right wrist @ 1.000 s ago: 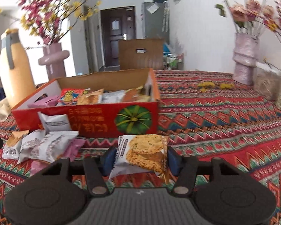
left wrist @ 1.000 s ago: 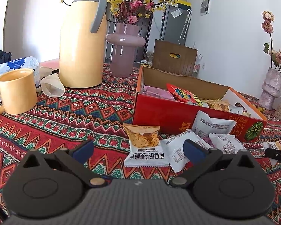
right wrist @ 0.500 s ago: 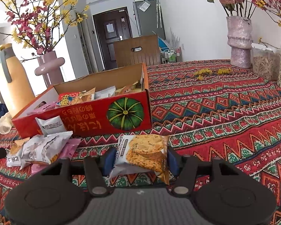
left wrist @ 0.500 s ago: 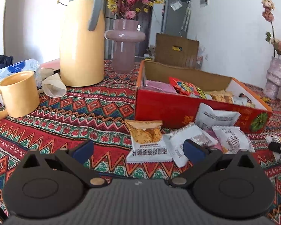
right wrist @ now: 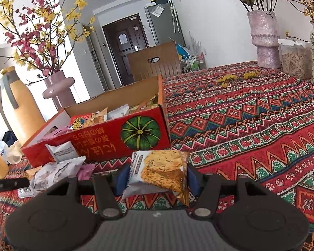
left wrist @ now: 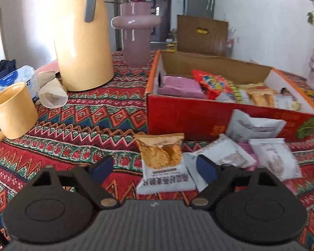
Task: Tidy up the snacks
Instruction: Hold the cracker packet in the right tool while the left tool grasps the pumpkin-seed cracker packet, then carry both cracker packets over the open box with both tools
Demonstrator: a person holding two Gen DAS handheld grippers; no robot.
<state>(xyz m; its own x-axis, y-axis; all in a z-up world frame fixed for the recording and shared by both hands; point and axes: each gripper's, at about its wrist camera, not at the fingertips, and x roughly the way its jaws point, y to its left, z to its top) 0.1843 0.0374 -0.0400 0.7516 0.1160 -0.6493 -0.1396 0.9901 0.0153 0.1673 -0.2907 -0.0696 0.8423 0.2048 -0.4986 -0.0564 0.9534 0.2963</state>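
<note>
— Between my left gripper's (left wrist: 153, 170) jaws lies an orange-and-white cracker packet (left wrist: 164, 163), flat on the patterned tablecloth (left wrist: 77, 121). The jaws are closing around it, but the pads aren't pressing on it yet.

— And your right?

— My right gripper (right wrist: 156, 176) is clamped on a cookie packet (right wrist: 159, 172), held up off the cloth, with its bottom corner drooping free.

— What worries you?

— Two things, I'd say. On the left, a white wrapper (left wrist: 226, 154) overlaps the cracker packet's edge just beside my right-hand pad (left wrist: 206, 170); closing as I am, I could pinch both, or the slick film could skid away from the pads. On the right, I only have the packet by its sides, so a quick swing might let it slip or twist out.

— What's further out?

— More loose white wrappers (right wrist: 56, 172) and a pink one (right wrist: 85, 170) are heaped against the front of the red box (left wrist: 190, 117). One stands leaning on its wall, so nudging the pile could topple it.

— What's in the box?

— It's open-topped, with a pink pack (left wrist: 181, 84) at the left end, a red chip bag (left wrist: 213, 82) beside it, and tan and white packets toward the right. There's room left, I judge.

— Anything else nearby?

— A yellow mug (left wrist: 12, 110) sits well to my left; I can't see into it. Beyond stands a tall yellow jug (left wrist: 81, 41).
</note>
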